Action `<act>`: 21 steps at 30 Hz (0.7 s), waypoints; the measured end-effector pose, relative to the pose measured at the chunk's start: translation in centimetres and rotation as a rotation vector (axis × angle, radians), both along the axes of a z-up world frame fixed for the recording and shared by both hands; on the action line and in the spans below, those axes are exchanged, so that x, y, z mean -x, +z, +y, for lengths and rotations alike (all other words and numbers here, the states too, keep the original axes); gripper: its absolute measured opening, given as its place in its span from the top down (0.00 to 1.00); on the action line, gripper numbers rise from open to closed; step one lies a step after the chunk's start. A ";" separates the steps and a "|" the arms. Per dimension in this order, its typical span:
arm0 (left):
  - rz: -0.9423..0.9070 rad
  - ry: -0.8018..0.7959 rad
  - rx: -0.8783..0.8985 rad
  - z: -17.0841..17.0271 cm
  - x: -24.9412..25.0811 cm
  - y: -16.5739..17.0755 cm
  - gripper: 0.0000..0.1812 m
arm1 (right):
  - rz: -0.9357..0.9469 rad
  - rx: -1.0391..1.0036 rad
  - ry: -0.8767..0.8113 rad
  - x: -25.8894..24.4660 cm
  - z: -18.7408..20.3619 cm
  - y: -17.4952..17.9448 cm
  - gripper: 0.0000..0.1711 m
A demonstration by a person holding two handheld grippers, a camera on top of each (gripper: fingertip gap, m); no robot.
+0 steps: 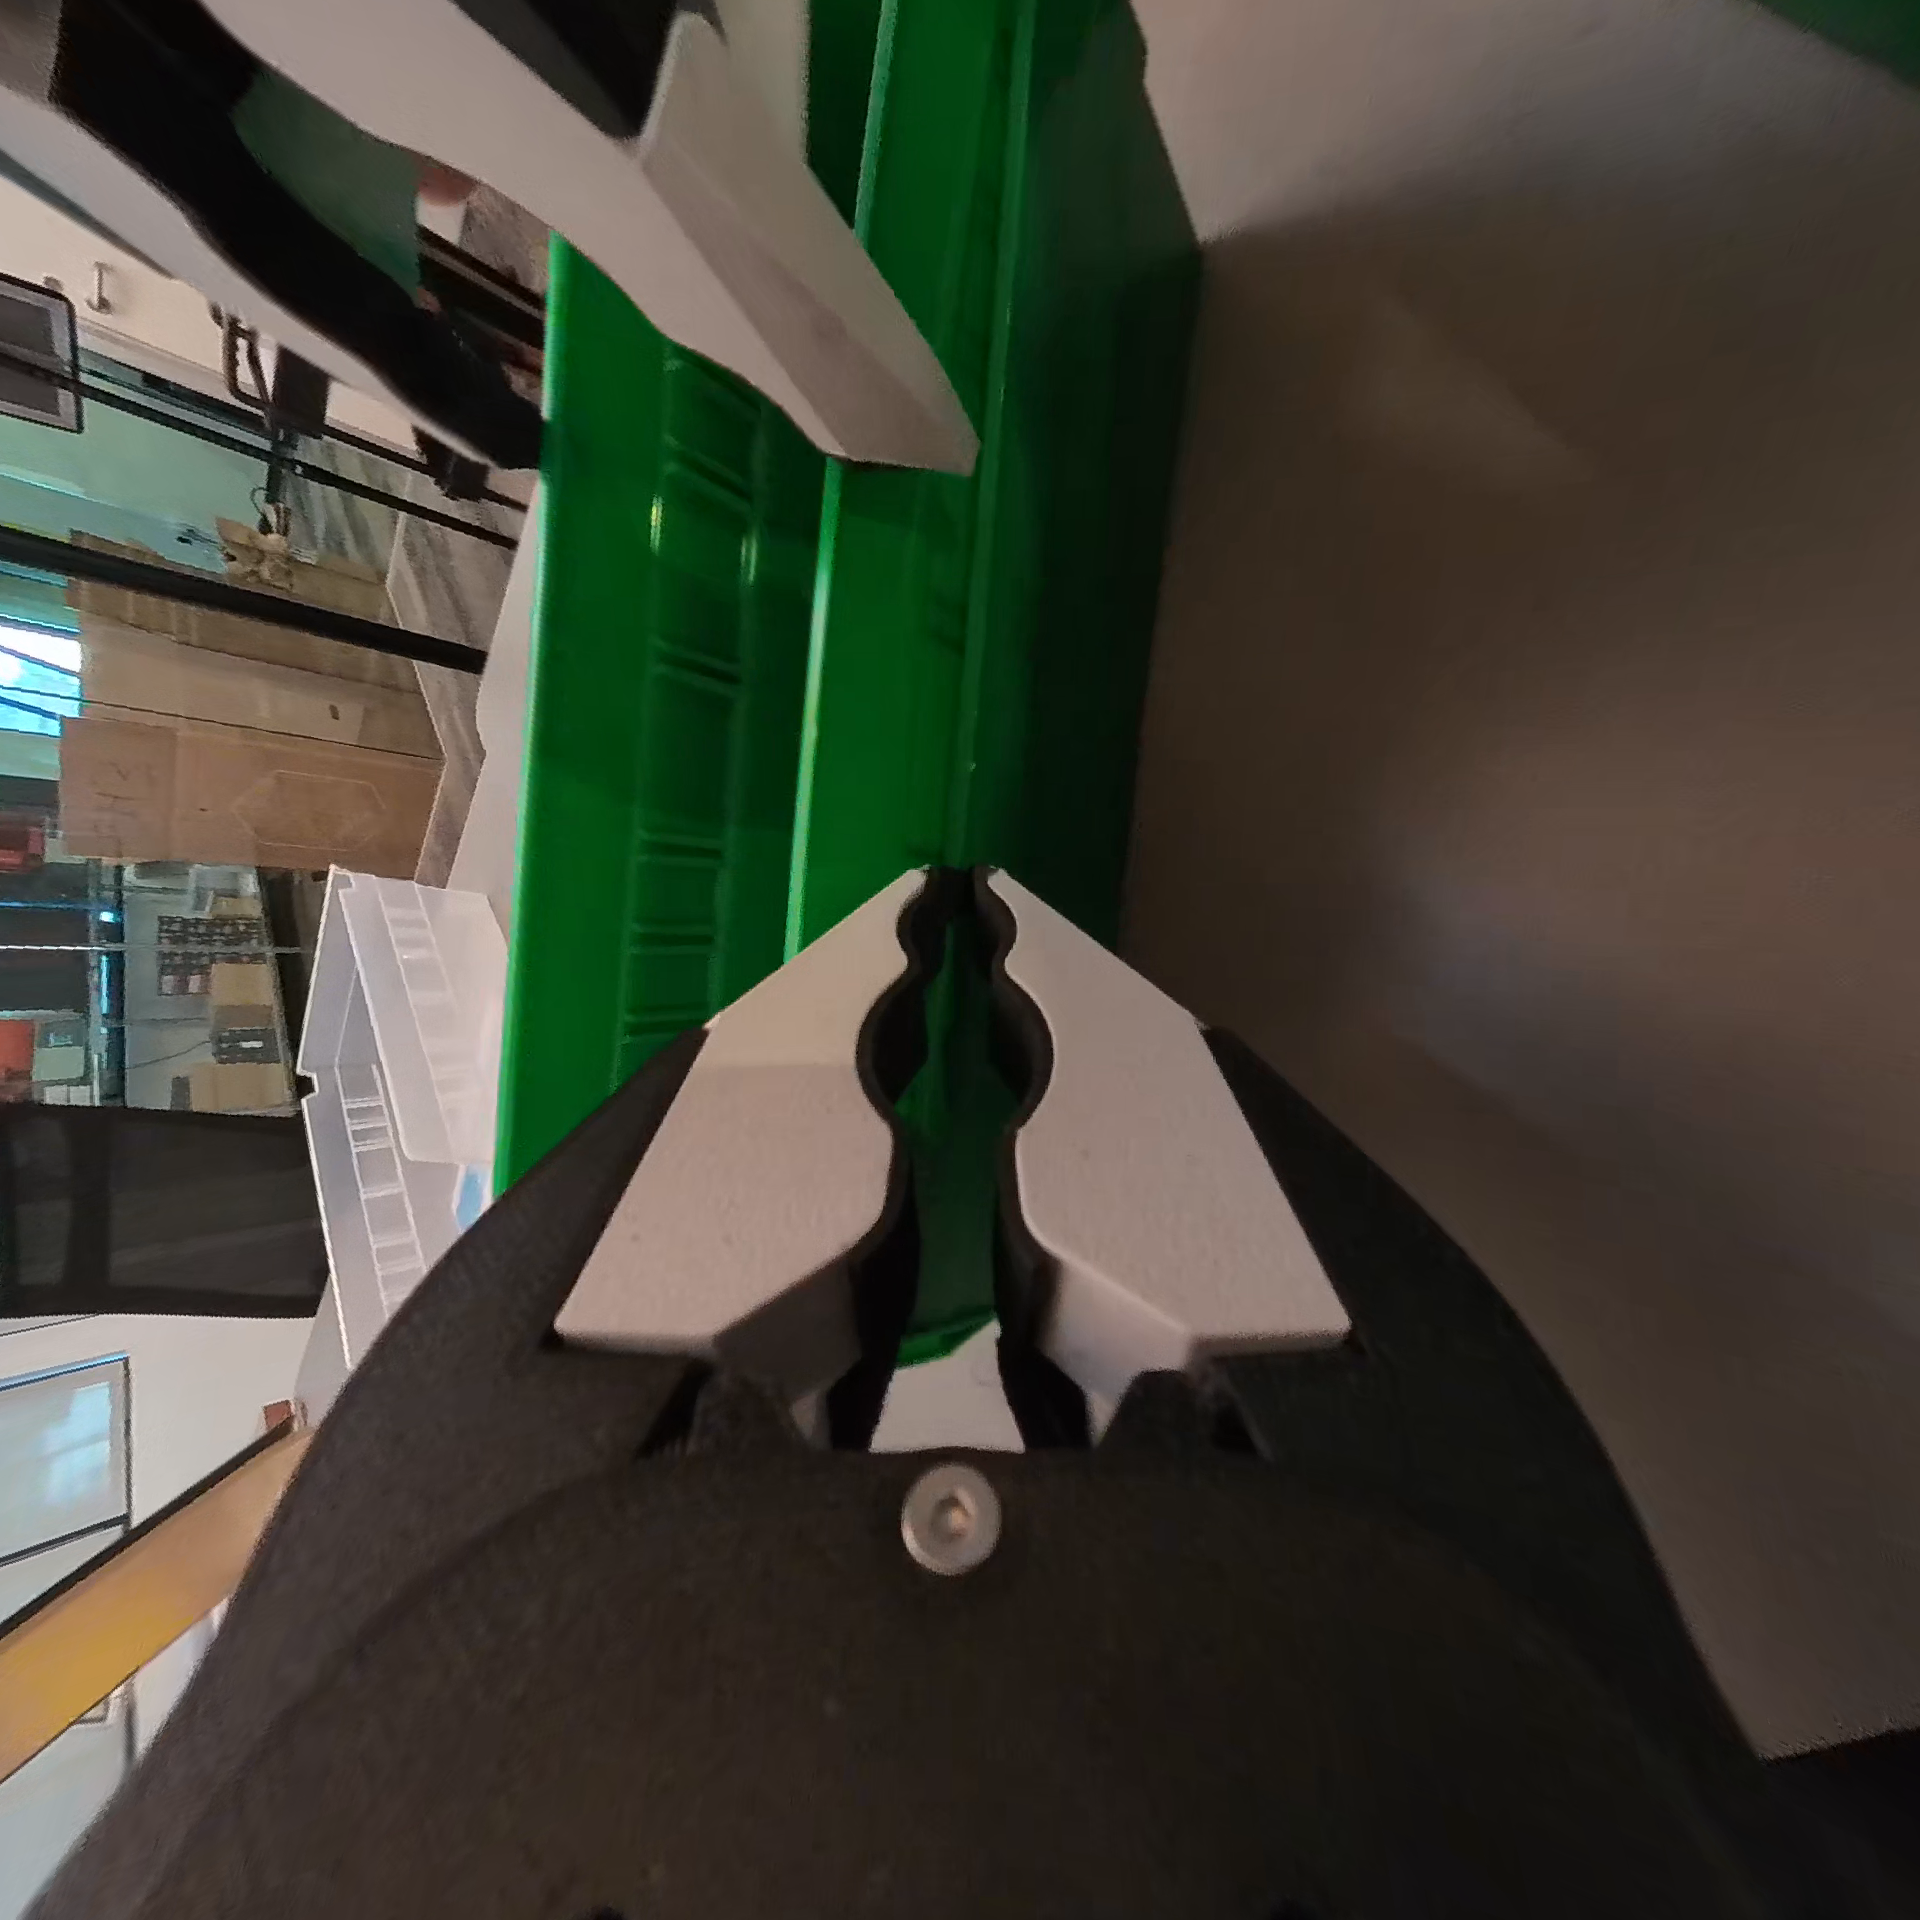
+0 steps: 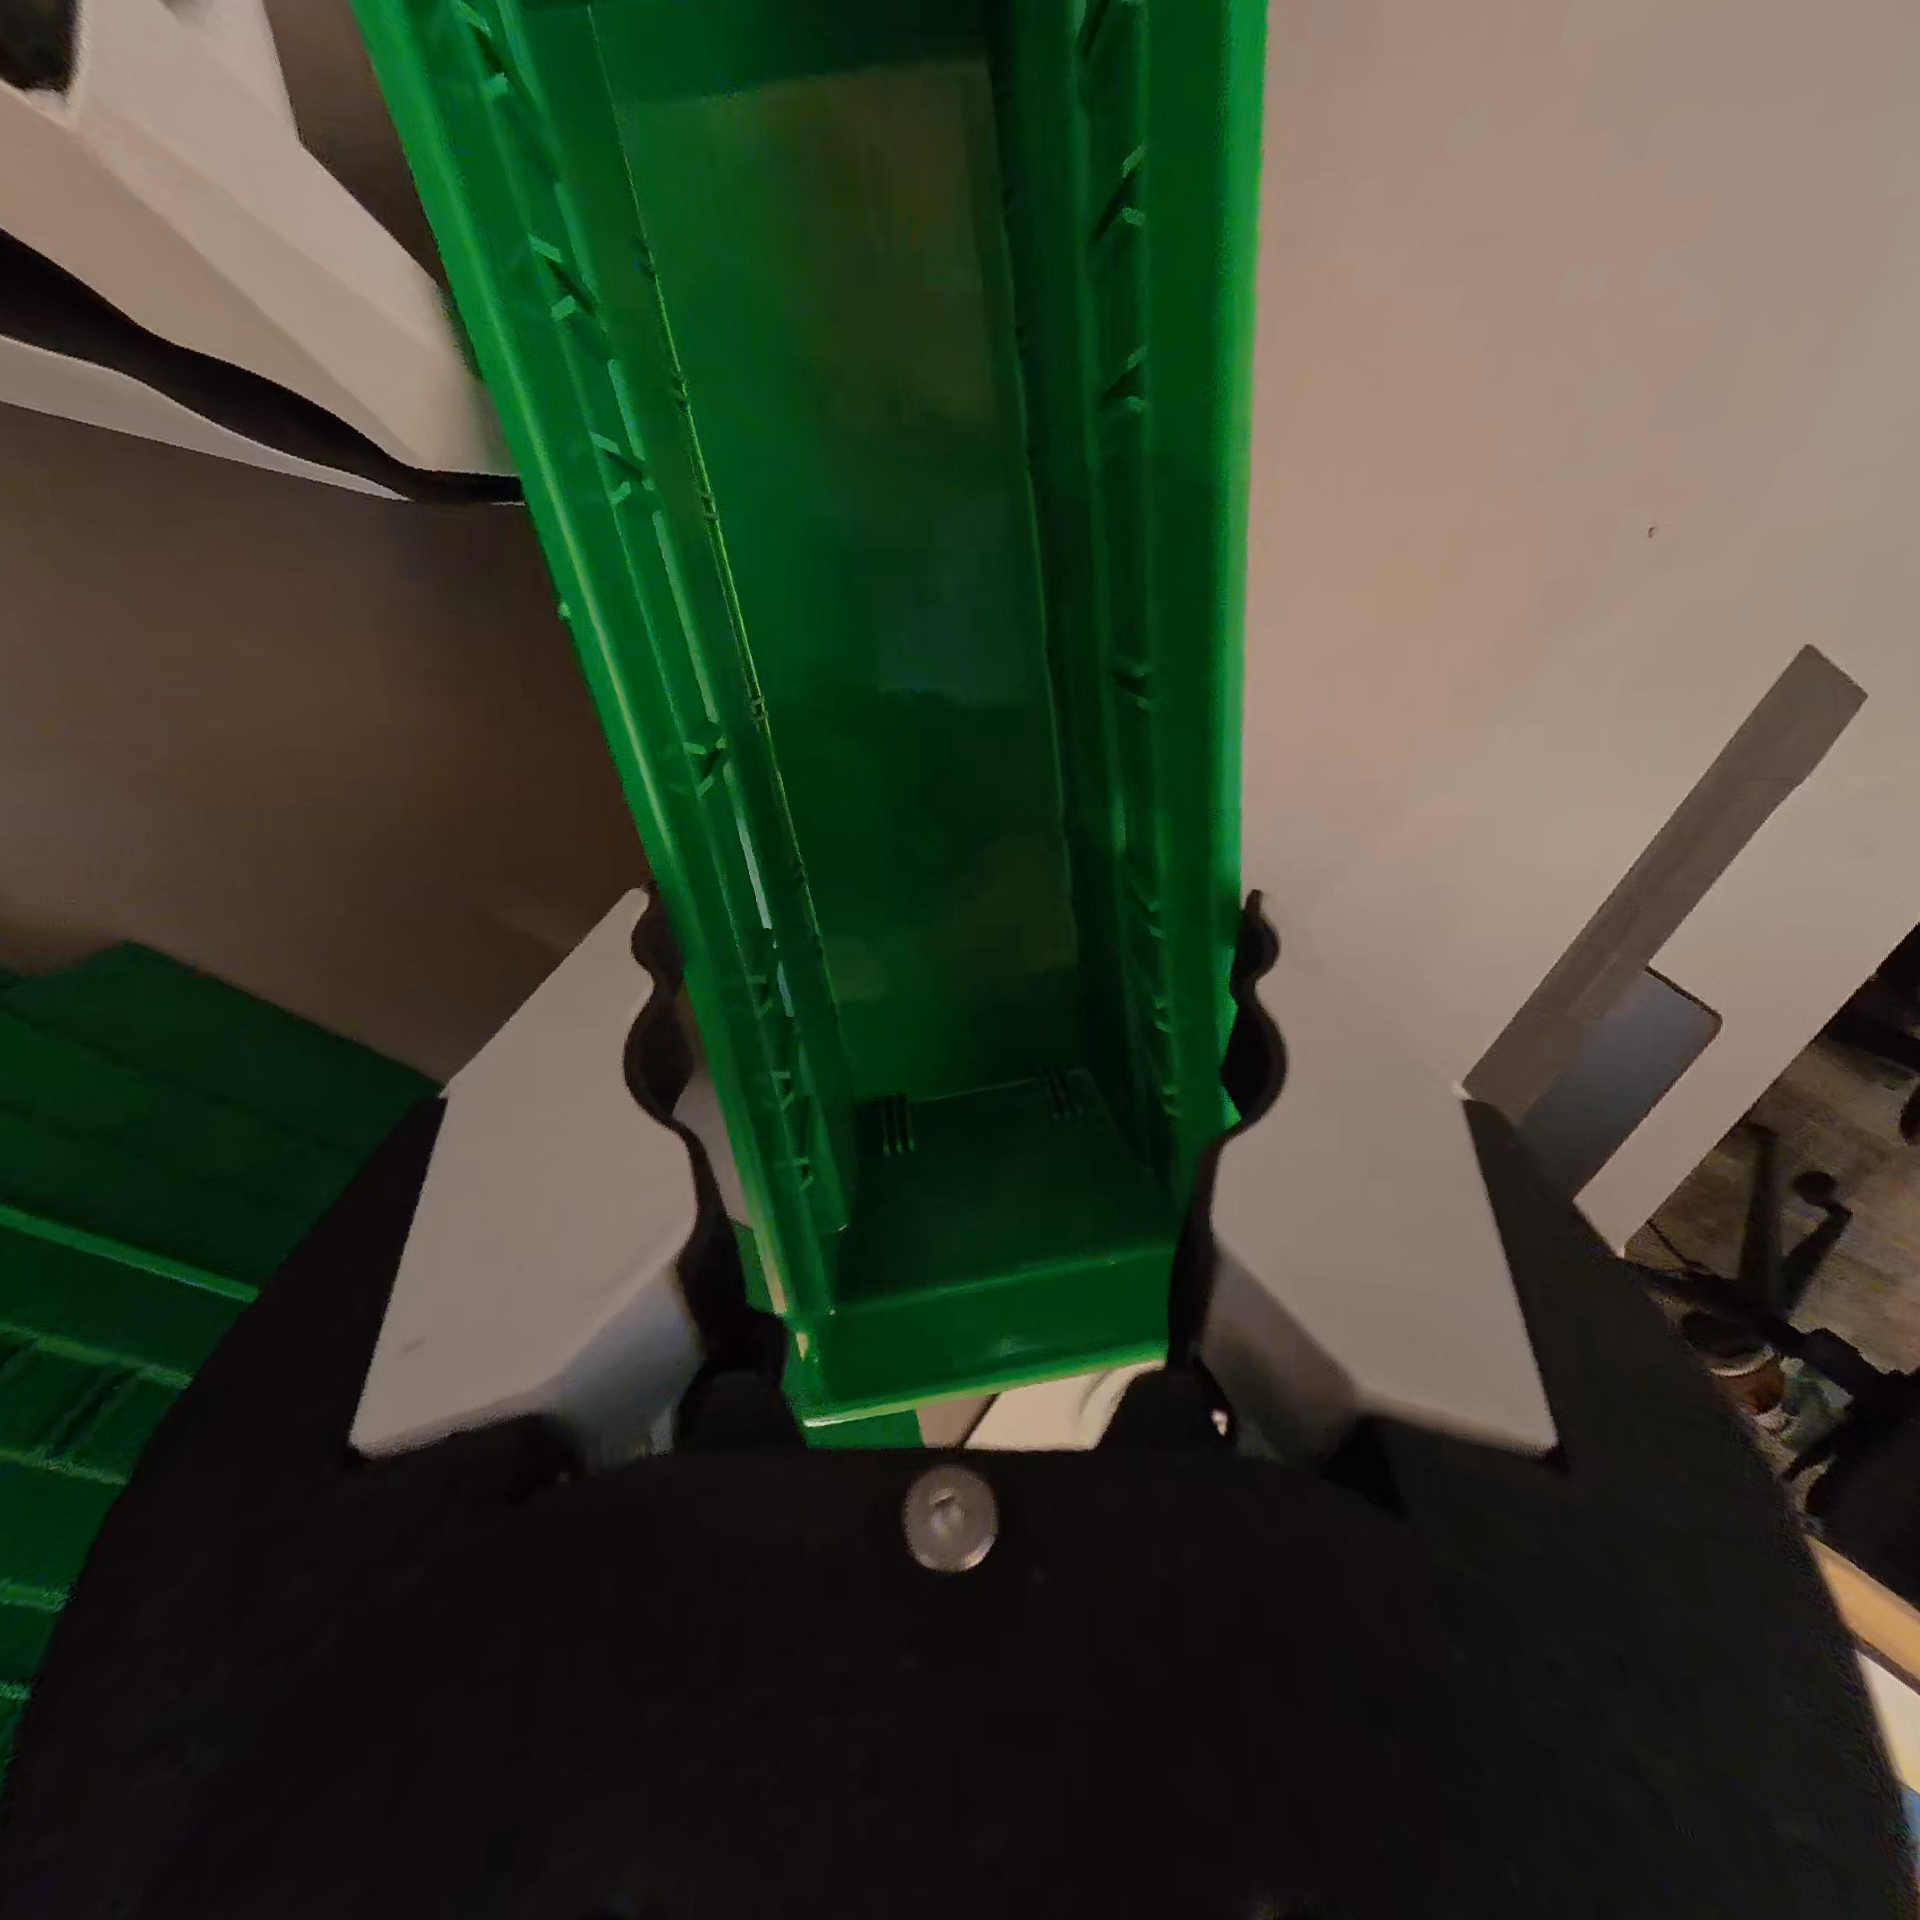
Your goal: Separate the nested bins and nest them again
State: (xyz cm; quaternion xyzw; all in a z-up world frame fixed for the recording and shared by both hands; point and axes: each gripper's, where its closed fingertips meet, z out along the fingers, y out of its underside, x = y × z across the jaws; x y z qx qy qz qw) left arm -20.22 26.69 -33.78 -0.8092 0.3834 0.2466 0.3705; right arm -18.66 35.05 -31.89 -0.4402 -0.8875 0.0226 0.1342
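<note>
A long, narrow green bin runs away from my right gripper. Its fingers press on both outer side walls at the near end, so it is shut on the bin. I look into the bin's open inside. My left gripper is shut on a thin green wall edge of a bin. The right gripper's white finger shows above it against the same green plastic. The left gripper shows at upper left in the right wrist view. Another green ribbed bin part lies at lower left.
A white tabletop lies under the bins. A clear plastic bin stands left of the green one. A grey bracket and a chair base sit past the table's right edge. Cardboard boxes are far off.
</note>
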 end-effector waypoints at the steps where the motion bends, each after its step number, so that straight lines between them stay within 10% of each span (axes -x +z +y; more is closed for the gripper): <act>1: 0.007 -0.002 0.001 0.0 0.0 0.0 0.99 | -0.001 0.001 0.004 0.0 0.1 0.0 0.37; 21: -0.115 -0.042 0.055 1.0 1.2 0.3 0.98 | -0.071 0.101 0.080 -1.2 2.2 0.0 0.47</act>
